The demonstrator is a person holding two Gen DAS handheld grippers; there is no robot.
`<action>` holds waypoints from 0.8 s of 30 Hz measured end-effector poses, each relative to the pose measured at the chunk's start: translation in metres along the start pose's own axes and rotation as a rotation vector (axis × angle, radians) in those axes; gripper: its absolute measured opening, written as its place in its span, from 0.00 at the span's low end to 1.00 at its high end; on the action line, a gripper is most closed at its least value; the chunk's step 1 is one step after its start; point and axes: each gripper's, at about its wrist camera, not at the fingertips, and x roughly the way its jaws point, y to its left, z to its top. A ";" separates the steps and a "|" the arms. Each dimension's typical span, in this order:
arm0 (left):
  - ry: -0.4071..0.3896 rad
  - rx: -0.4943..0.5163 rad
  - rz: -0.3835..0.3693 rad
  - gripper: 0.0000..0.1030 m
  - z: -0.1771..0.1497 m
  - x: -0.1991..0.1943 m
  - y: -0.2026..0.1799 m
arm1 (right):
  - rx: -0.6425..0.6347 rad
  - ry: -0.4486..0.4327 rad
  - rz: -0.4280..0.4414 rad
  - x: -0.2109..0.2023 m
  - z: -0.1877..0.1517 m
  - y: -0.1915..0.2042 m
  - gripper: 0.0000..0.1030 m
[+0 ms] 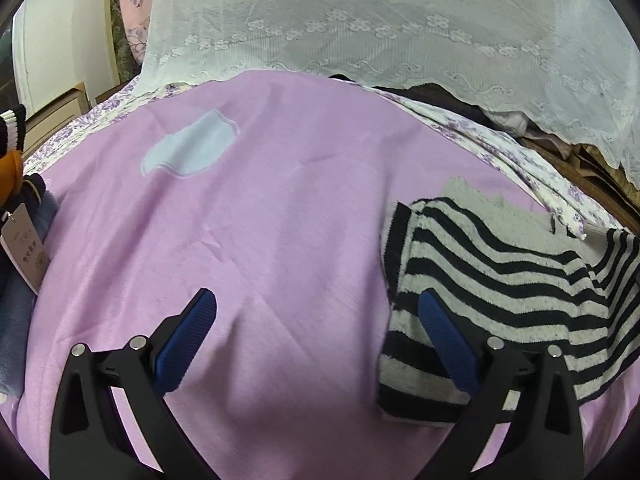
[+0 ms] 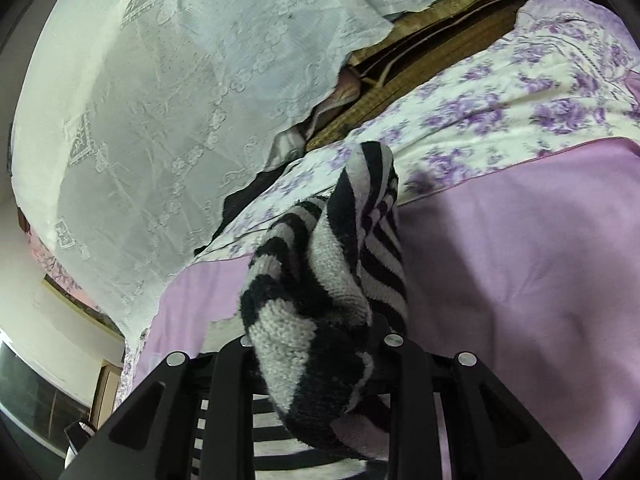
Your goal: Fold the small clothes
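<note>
**A:** On a bed spread with a pink blanket (image 1: 248,240), a person working two hand-held grippers takes up a black-and-white striped knit garment (image 1: 492,264). What is the right one doing?

**B:** The right gripper (image 2: 320,344) has its tongs pinched together on a bunched fold of the striped knit, which rises in a ridge in front of the camera and hides the pads completely. That high, gathered hold is probably meant to carry one edge over the rest of the garment.

**A:** And the left?

**B:** The left gripper (image 1: 316,332) hangs over the blanket with its blue pads (image 1: 188,340) spread wide and nothing between them. One pad sits just at the garment's near hem, likely placed to pin or catch that side while the other end is carried across.

**A:** Where does the garment lie overall?

**B:** Toward the right of the blanket in the left wrist view, part flat, part drawn up toward the edge of the picture (the lifted end itself is out of that view). A lace curtain (image 1: 380,20) hangs behind, and a tagged blue item (image 1: 20,248) waits at the blanket's left edge.
</note>
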 end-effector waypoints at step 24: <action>0.120 -0.183 -0.069 0.96 0.007 0.026 0.041 | -0.108 0.124 0.203 0.044 -0.055 0.135 0.24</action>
